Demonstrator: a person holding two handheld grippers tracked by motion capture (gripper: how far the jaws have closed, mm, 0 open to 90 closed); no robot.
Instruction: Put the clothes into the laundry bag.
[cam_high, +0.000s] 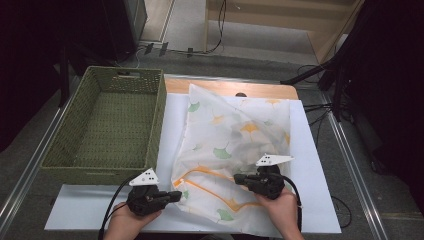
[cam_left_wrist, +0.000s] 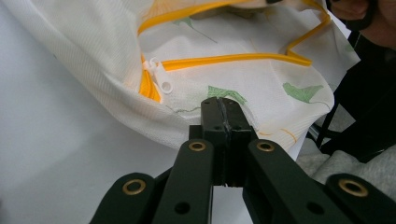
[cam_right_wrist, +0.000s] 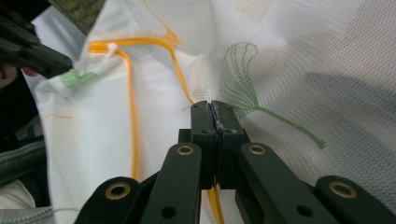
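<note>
This looks like a lab or recording room set up for tabletop trials, not a home. The table (cam_high: 310, 210) is covered with a plain white sheet and framed by bare metal rails (cam_high: 356, 175) on both sides. The floor (cam_high: 190, 25) beyond it is grey and bare, with loose cables (cam_high: 220, 30) and plugs trailing across it. Black stands (cam_high: 345, 70) on angled legs rise at the right, like camera or light supports, and dark equipment fills the far left corner. A plain light wooden frame (cam_high: 280, 15) stands at the back. The surroundings are dim while the table is lit
</note>
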